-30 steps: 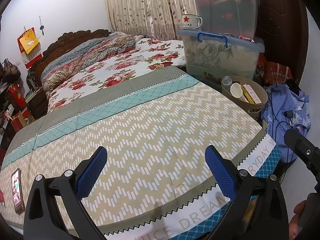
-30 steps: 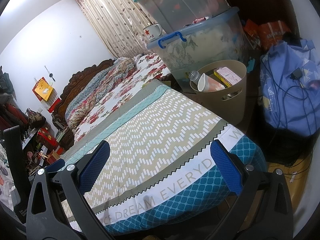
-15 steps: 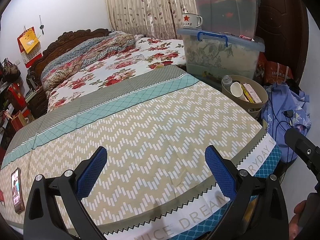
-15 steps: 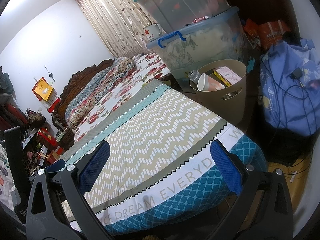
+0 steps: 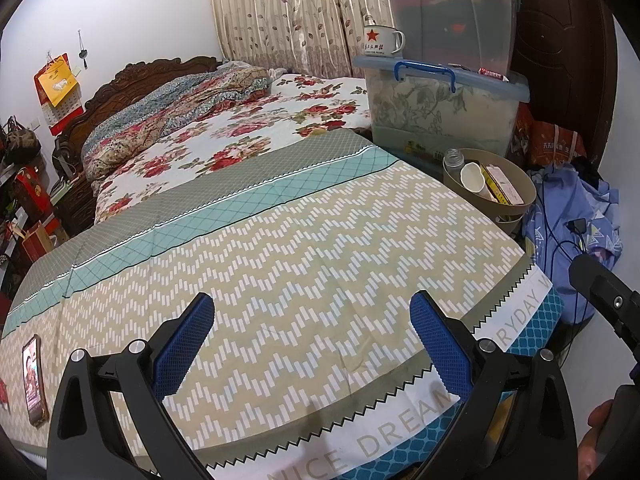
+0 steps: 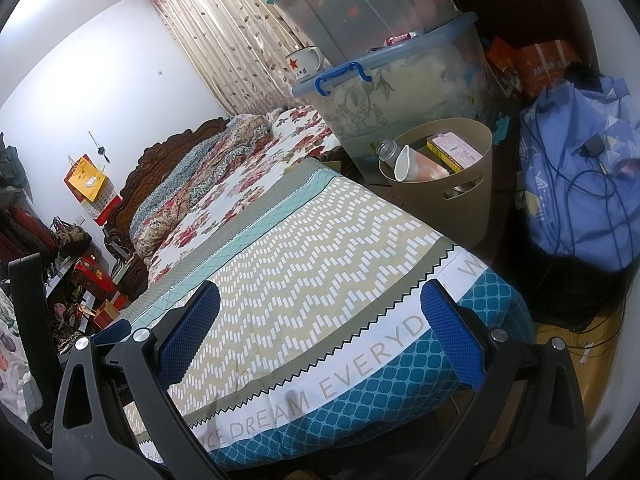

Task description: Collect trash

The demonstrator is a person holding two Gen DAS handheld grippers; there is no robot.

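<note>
A tan trash bin (image 5: 516, 210) (image 6: 468, 196) stands on the floor beside the bed's right edge. It holds a clear bottle (image 5: 454, 159) (image 6: 386, 149), a paper cup (image 5: 472, 178) (image 6: 404, 166) and a flat box (image 5: 502, 184) (image 6: 454, 149). My left gripper (image 5: 312, 344) is open and empty over the foot of the bed. My right gripper (image 6: 320, 336) is open and empty over the bed's foot corner. The right gripper's body shows at the left wrist view's right edge (image 5: 604, 292).
The bed (image 5: 300, 240) has a chevron cover. A phone (image 5: 33, 380) lies on it at the left. Two stacked clear storage boxes (image 5: 444, 108) with a mug (image 5: 380, 42) stand behind the bin. A blue bag with cables (image 6: 580, 184) sits right of the bin.
</note>
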